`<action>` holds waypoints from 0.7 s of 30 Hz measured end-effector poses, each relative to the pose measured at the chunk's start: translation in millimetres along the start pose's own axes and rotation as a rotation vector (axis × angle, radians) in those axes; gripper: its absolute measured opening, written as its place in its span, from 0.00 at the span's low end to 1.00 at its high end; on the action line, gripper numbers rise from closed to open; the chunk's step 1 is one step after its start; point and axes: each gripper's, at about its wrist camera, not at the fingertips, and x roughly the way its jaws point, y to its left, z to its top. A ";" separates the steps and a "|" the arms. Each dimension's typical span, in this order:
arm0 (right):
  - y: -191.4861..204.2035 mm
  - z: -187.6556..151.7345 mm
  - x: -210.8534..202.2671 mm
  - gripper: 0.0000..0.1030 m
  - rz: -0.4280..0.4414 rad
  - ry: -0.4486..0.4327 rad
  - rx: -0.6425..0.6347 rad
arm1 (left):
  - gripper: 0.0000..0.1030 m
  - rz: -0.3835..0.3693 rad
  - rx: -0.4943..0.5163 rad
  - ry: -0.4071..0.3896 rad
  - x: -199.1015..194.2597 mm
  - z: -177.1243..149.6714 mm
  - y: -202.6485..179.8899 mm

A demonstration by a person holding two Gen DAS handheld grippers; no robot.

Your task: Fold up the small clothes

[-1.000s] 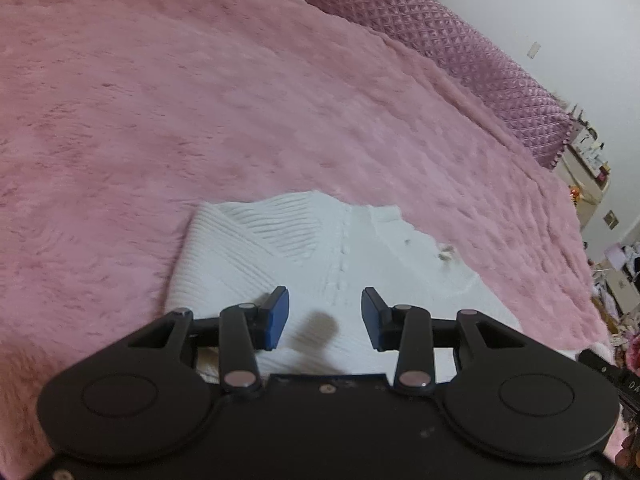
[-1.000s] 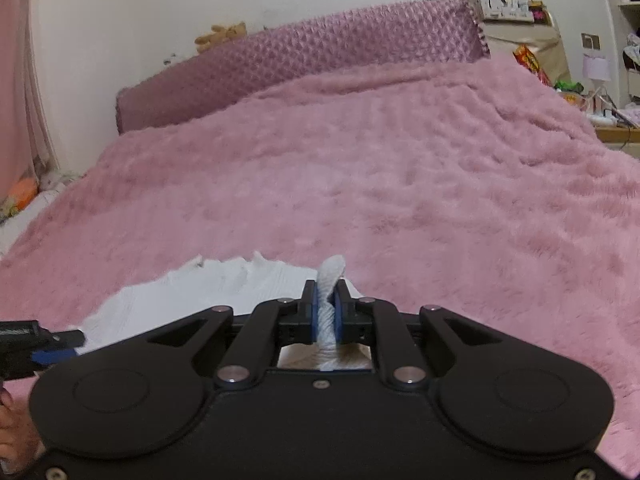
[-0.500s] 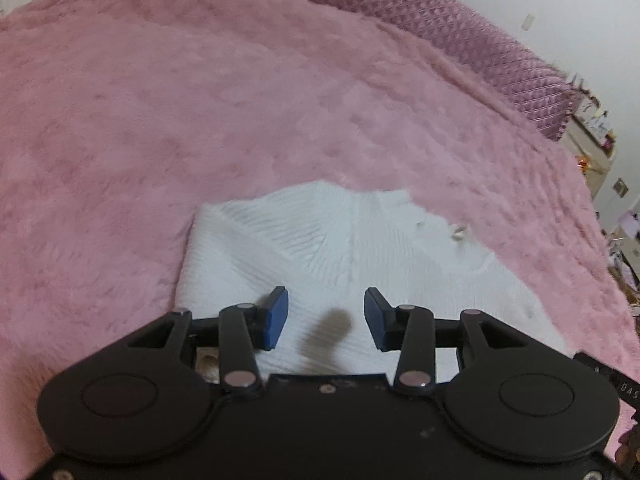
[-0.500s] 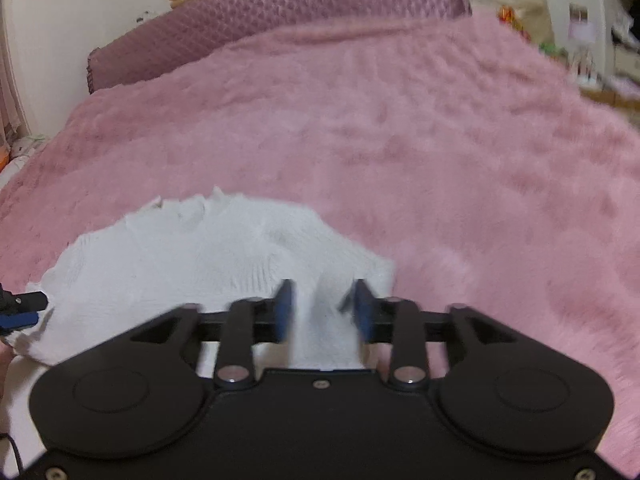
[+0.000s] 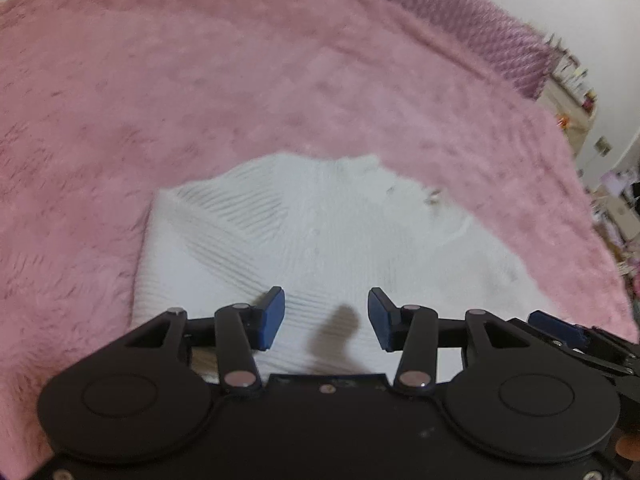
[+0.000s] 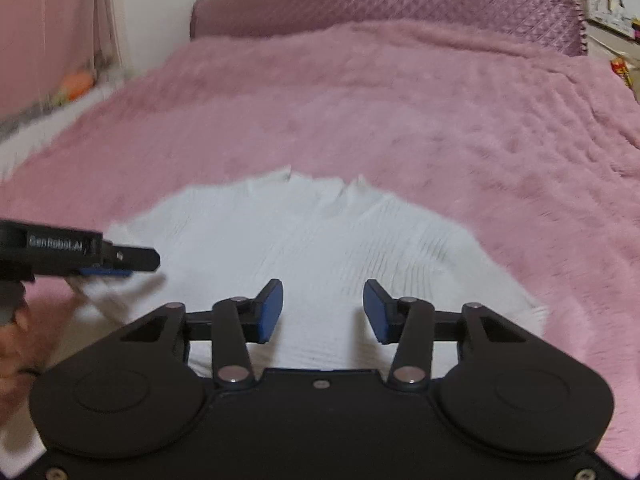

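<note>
A: Change since a second ago: right gripper (image 6: pixel 323 308), then pinching a fold of the white knit top (image 5: pixel 320 240), is now gaping wide, holding nothing.

B: Left to right, please.

A: Left gripper (image 5: pixel 326 318): blue pads (image 5: pixel 272 316) standing wide apart, gripping nothing, hovering over the top's near hem at 6 o'clock. Top: lying flat on the pink fluffy blanket (image 5: pixel 200 80). Quilted mauve headboard (image 6: pixel 380 4): sitting at 12 o'clock.
</note>
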 end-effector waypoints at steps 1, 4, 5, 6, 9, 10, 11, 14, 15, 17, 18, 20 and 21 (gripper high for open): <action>-0.5 -1.3 4.2 0.44 -0.010 0.015 -0.003 | 0.47 -0.001 0.005 0.012 4.2 -1.1 1.7; -7.4 -10.9 12.9 0.44 -0.019 0.046 0.020 | 0.48 0.001 0.030 0.035 10.9 -3.4 3.5; -10.0 -13.4 14.3 0.44 -0.019 0.045 0.029 | 0.49 0.001 0.032 0.037 12.3 -3.6 3.7; -11.1 -15.1 14.8 0.44 -0.018 0.043 0.036 | 0.49 0.001 0.032 0.039 14.2 -3.9 3.8; -7.8 -16.4 12.8 0.44 -0.020 0.035 0.049 | 0.49 -0.001 0.023 0.026 11.3 -2.8 1.1; -7.4 -15.8 8.4 0.44 -0.019 0.024 0.056 | 0.48 -0.003 0.018 0.015 7.0 -1.8 -0.8; -7.3 -13.4 1.5 0.44 -0.016 0.004 0.064 | 0.48 -0.007 0.017 0.004 1.0 -0.8 -1.7; -9.0 -13.9 -21.6 0.44 -0.040 -0.049 0.075 | 0.49 -0.021 0.017 -0.024 -19.3 -0.1 -1.4; -10.1 -15.6 -28.5 0.44 -0.046 -0.058 0.075 | 0.49 -0.025 0.016 -0.030 -25.5 -1.9 -1.1; -12.5 -20.5 -36.9 0.44 -0.055 -0.053 0.078 | 0.49 -0.027 0.021 -0.025 -31.1 -7.1 0.4; -13.6 -23.1 -38.9 0.44 -0.058 -0.045 0.079 | 0.49 -0.024 0.026 -0.018 -31.1 -10.2 1.4; -15.8 -28.7 -40.0 0.44 -0.071 -0.031 0.080 | 0.49 -0.006 0.034 0.000 -26.8 -16.1 4.2; -16.8 -30.9 -38.9 0.44 -0.075 -0.019 0.081 | 0.49 -0.001 0.035 0.008 -24.5 -18.0 5.4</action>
